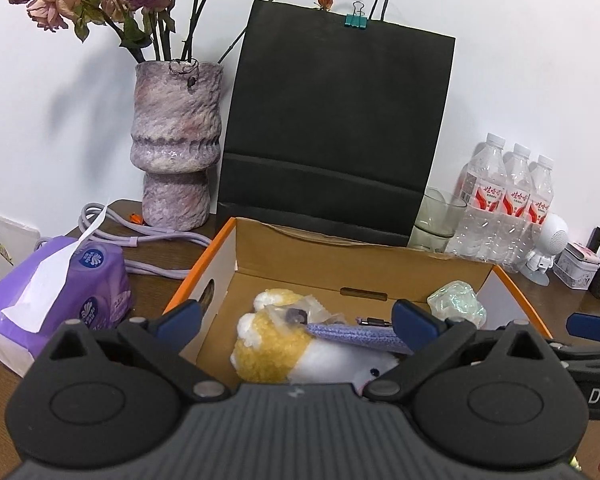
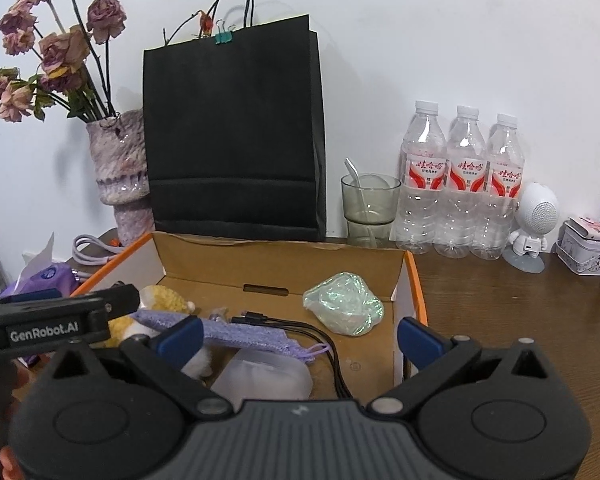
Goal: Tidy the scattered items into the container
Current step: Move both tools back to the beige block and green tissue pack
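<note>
An orange-edged cardboard box lies open in front of both grippers. Inside are a yellow and white plush toy, a purple knitted pouch, a black cable, an iridescent green packet and a white translucent case. My left gripper is open above the plush and pouch, holding nothing. My right gripper is open over the box's near right part, also empty. In the right wrist view, the left tool's black finger shows.
A black paper bag stands behind the box. To its left is a vase of dried roses. A purple tissue pack and a purple cord lie left. On the right stand a glass, water bottles, a white figurine and a tin.
</note>
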Tool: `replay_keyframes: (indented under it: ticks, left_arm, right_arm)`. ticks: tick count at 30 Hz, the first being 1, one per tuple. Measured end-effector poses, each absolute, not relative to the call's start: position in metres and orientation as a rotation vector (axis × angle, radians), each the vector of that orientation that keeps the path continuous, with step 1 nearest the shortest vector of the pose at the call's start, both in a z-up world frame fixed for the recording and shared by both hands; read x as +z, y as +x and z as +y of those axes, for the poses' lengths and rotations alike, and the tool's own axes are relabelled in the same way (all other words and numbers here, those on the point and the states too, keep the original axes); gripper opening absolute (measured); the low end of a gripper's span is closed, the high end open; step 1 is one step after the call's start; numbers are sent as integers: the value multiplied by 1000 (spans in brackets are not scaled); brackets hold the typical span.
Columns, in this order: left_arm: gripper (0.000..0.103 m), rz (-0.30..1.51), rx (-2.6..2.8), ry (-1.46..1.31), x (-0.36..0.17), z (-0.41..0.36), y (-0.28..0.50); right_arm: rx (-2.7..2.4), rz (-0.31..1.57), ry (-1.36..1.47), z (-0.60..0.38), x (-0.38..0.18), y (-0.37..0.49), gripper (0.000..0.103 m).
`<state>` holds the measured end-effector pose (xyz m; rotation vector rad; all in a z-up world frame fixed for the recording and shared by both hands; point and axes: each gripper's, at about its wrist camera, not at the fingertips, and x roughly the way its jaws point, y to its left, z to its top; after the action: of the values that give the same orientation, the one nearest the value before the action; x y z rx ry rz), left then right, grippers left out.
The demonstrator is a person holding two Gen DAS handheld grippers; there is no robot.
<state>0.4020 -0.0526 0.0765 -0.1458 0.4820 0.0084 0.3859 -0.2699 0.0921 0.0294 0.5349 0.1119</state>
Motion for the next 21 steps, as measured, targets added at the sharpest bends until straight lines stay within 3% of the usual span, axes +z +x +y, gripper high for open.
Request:
replay_keyframes:
  ticks: [21]
  left_arm:
    - [103, 449, 14, -138, 91, -16, 310]
  right_arm:
    - [44, 528, -18, -307, 100, 302, 103]
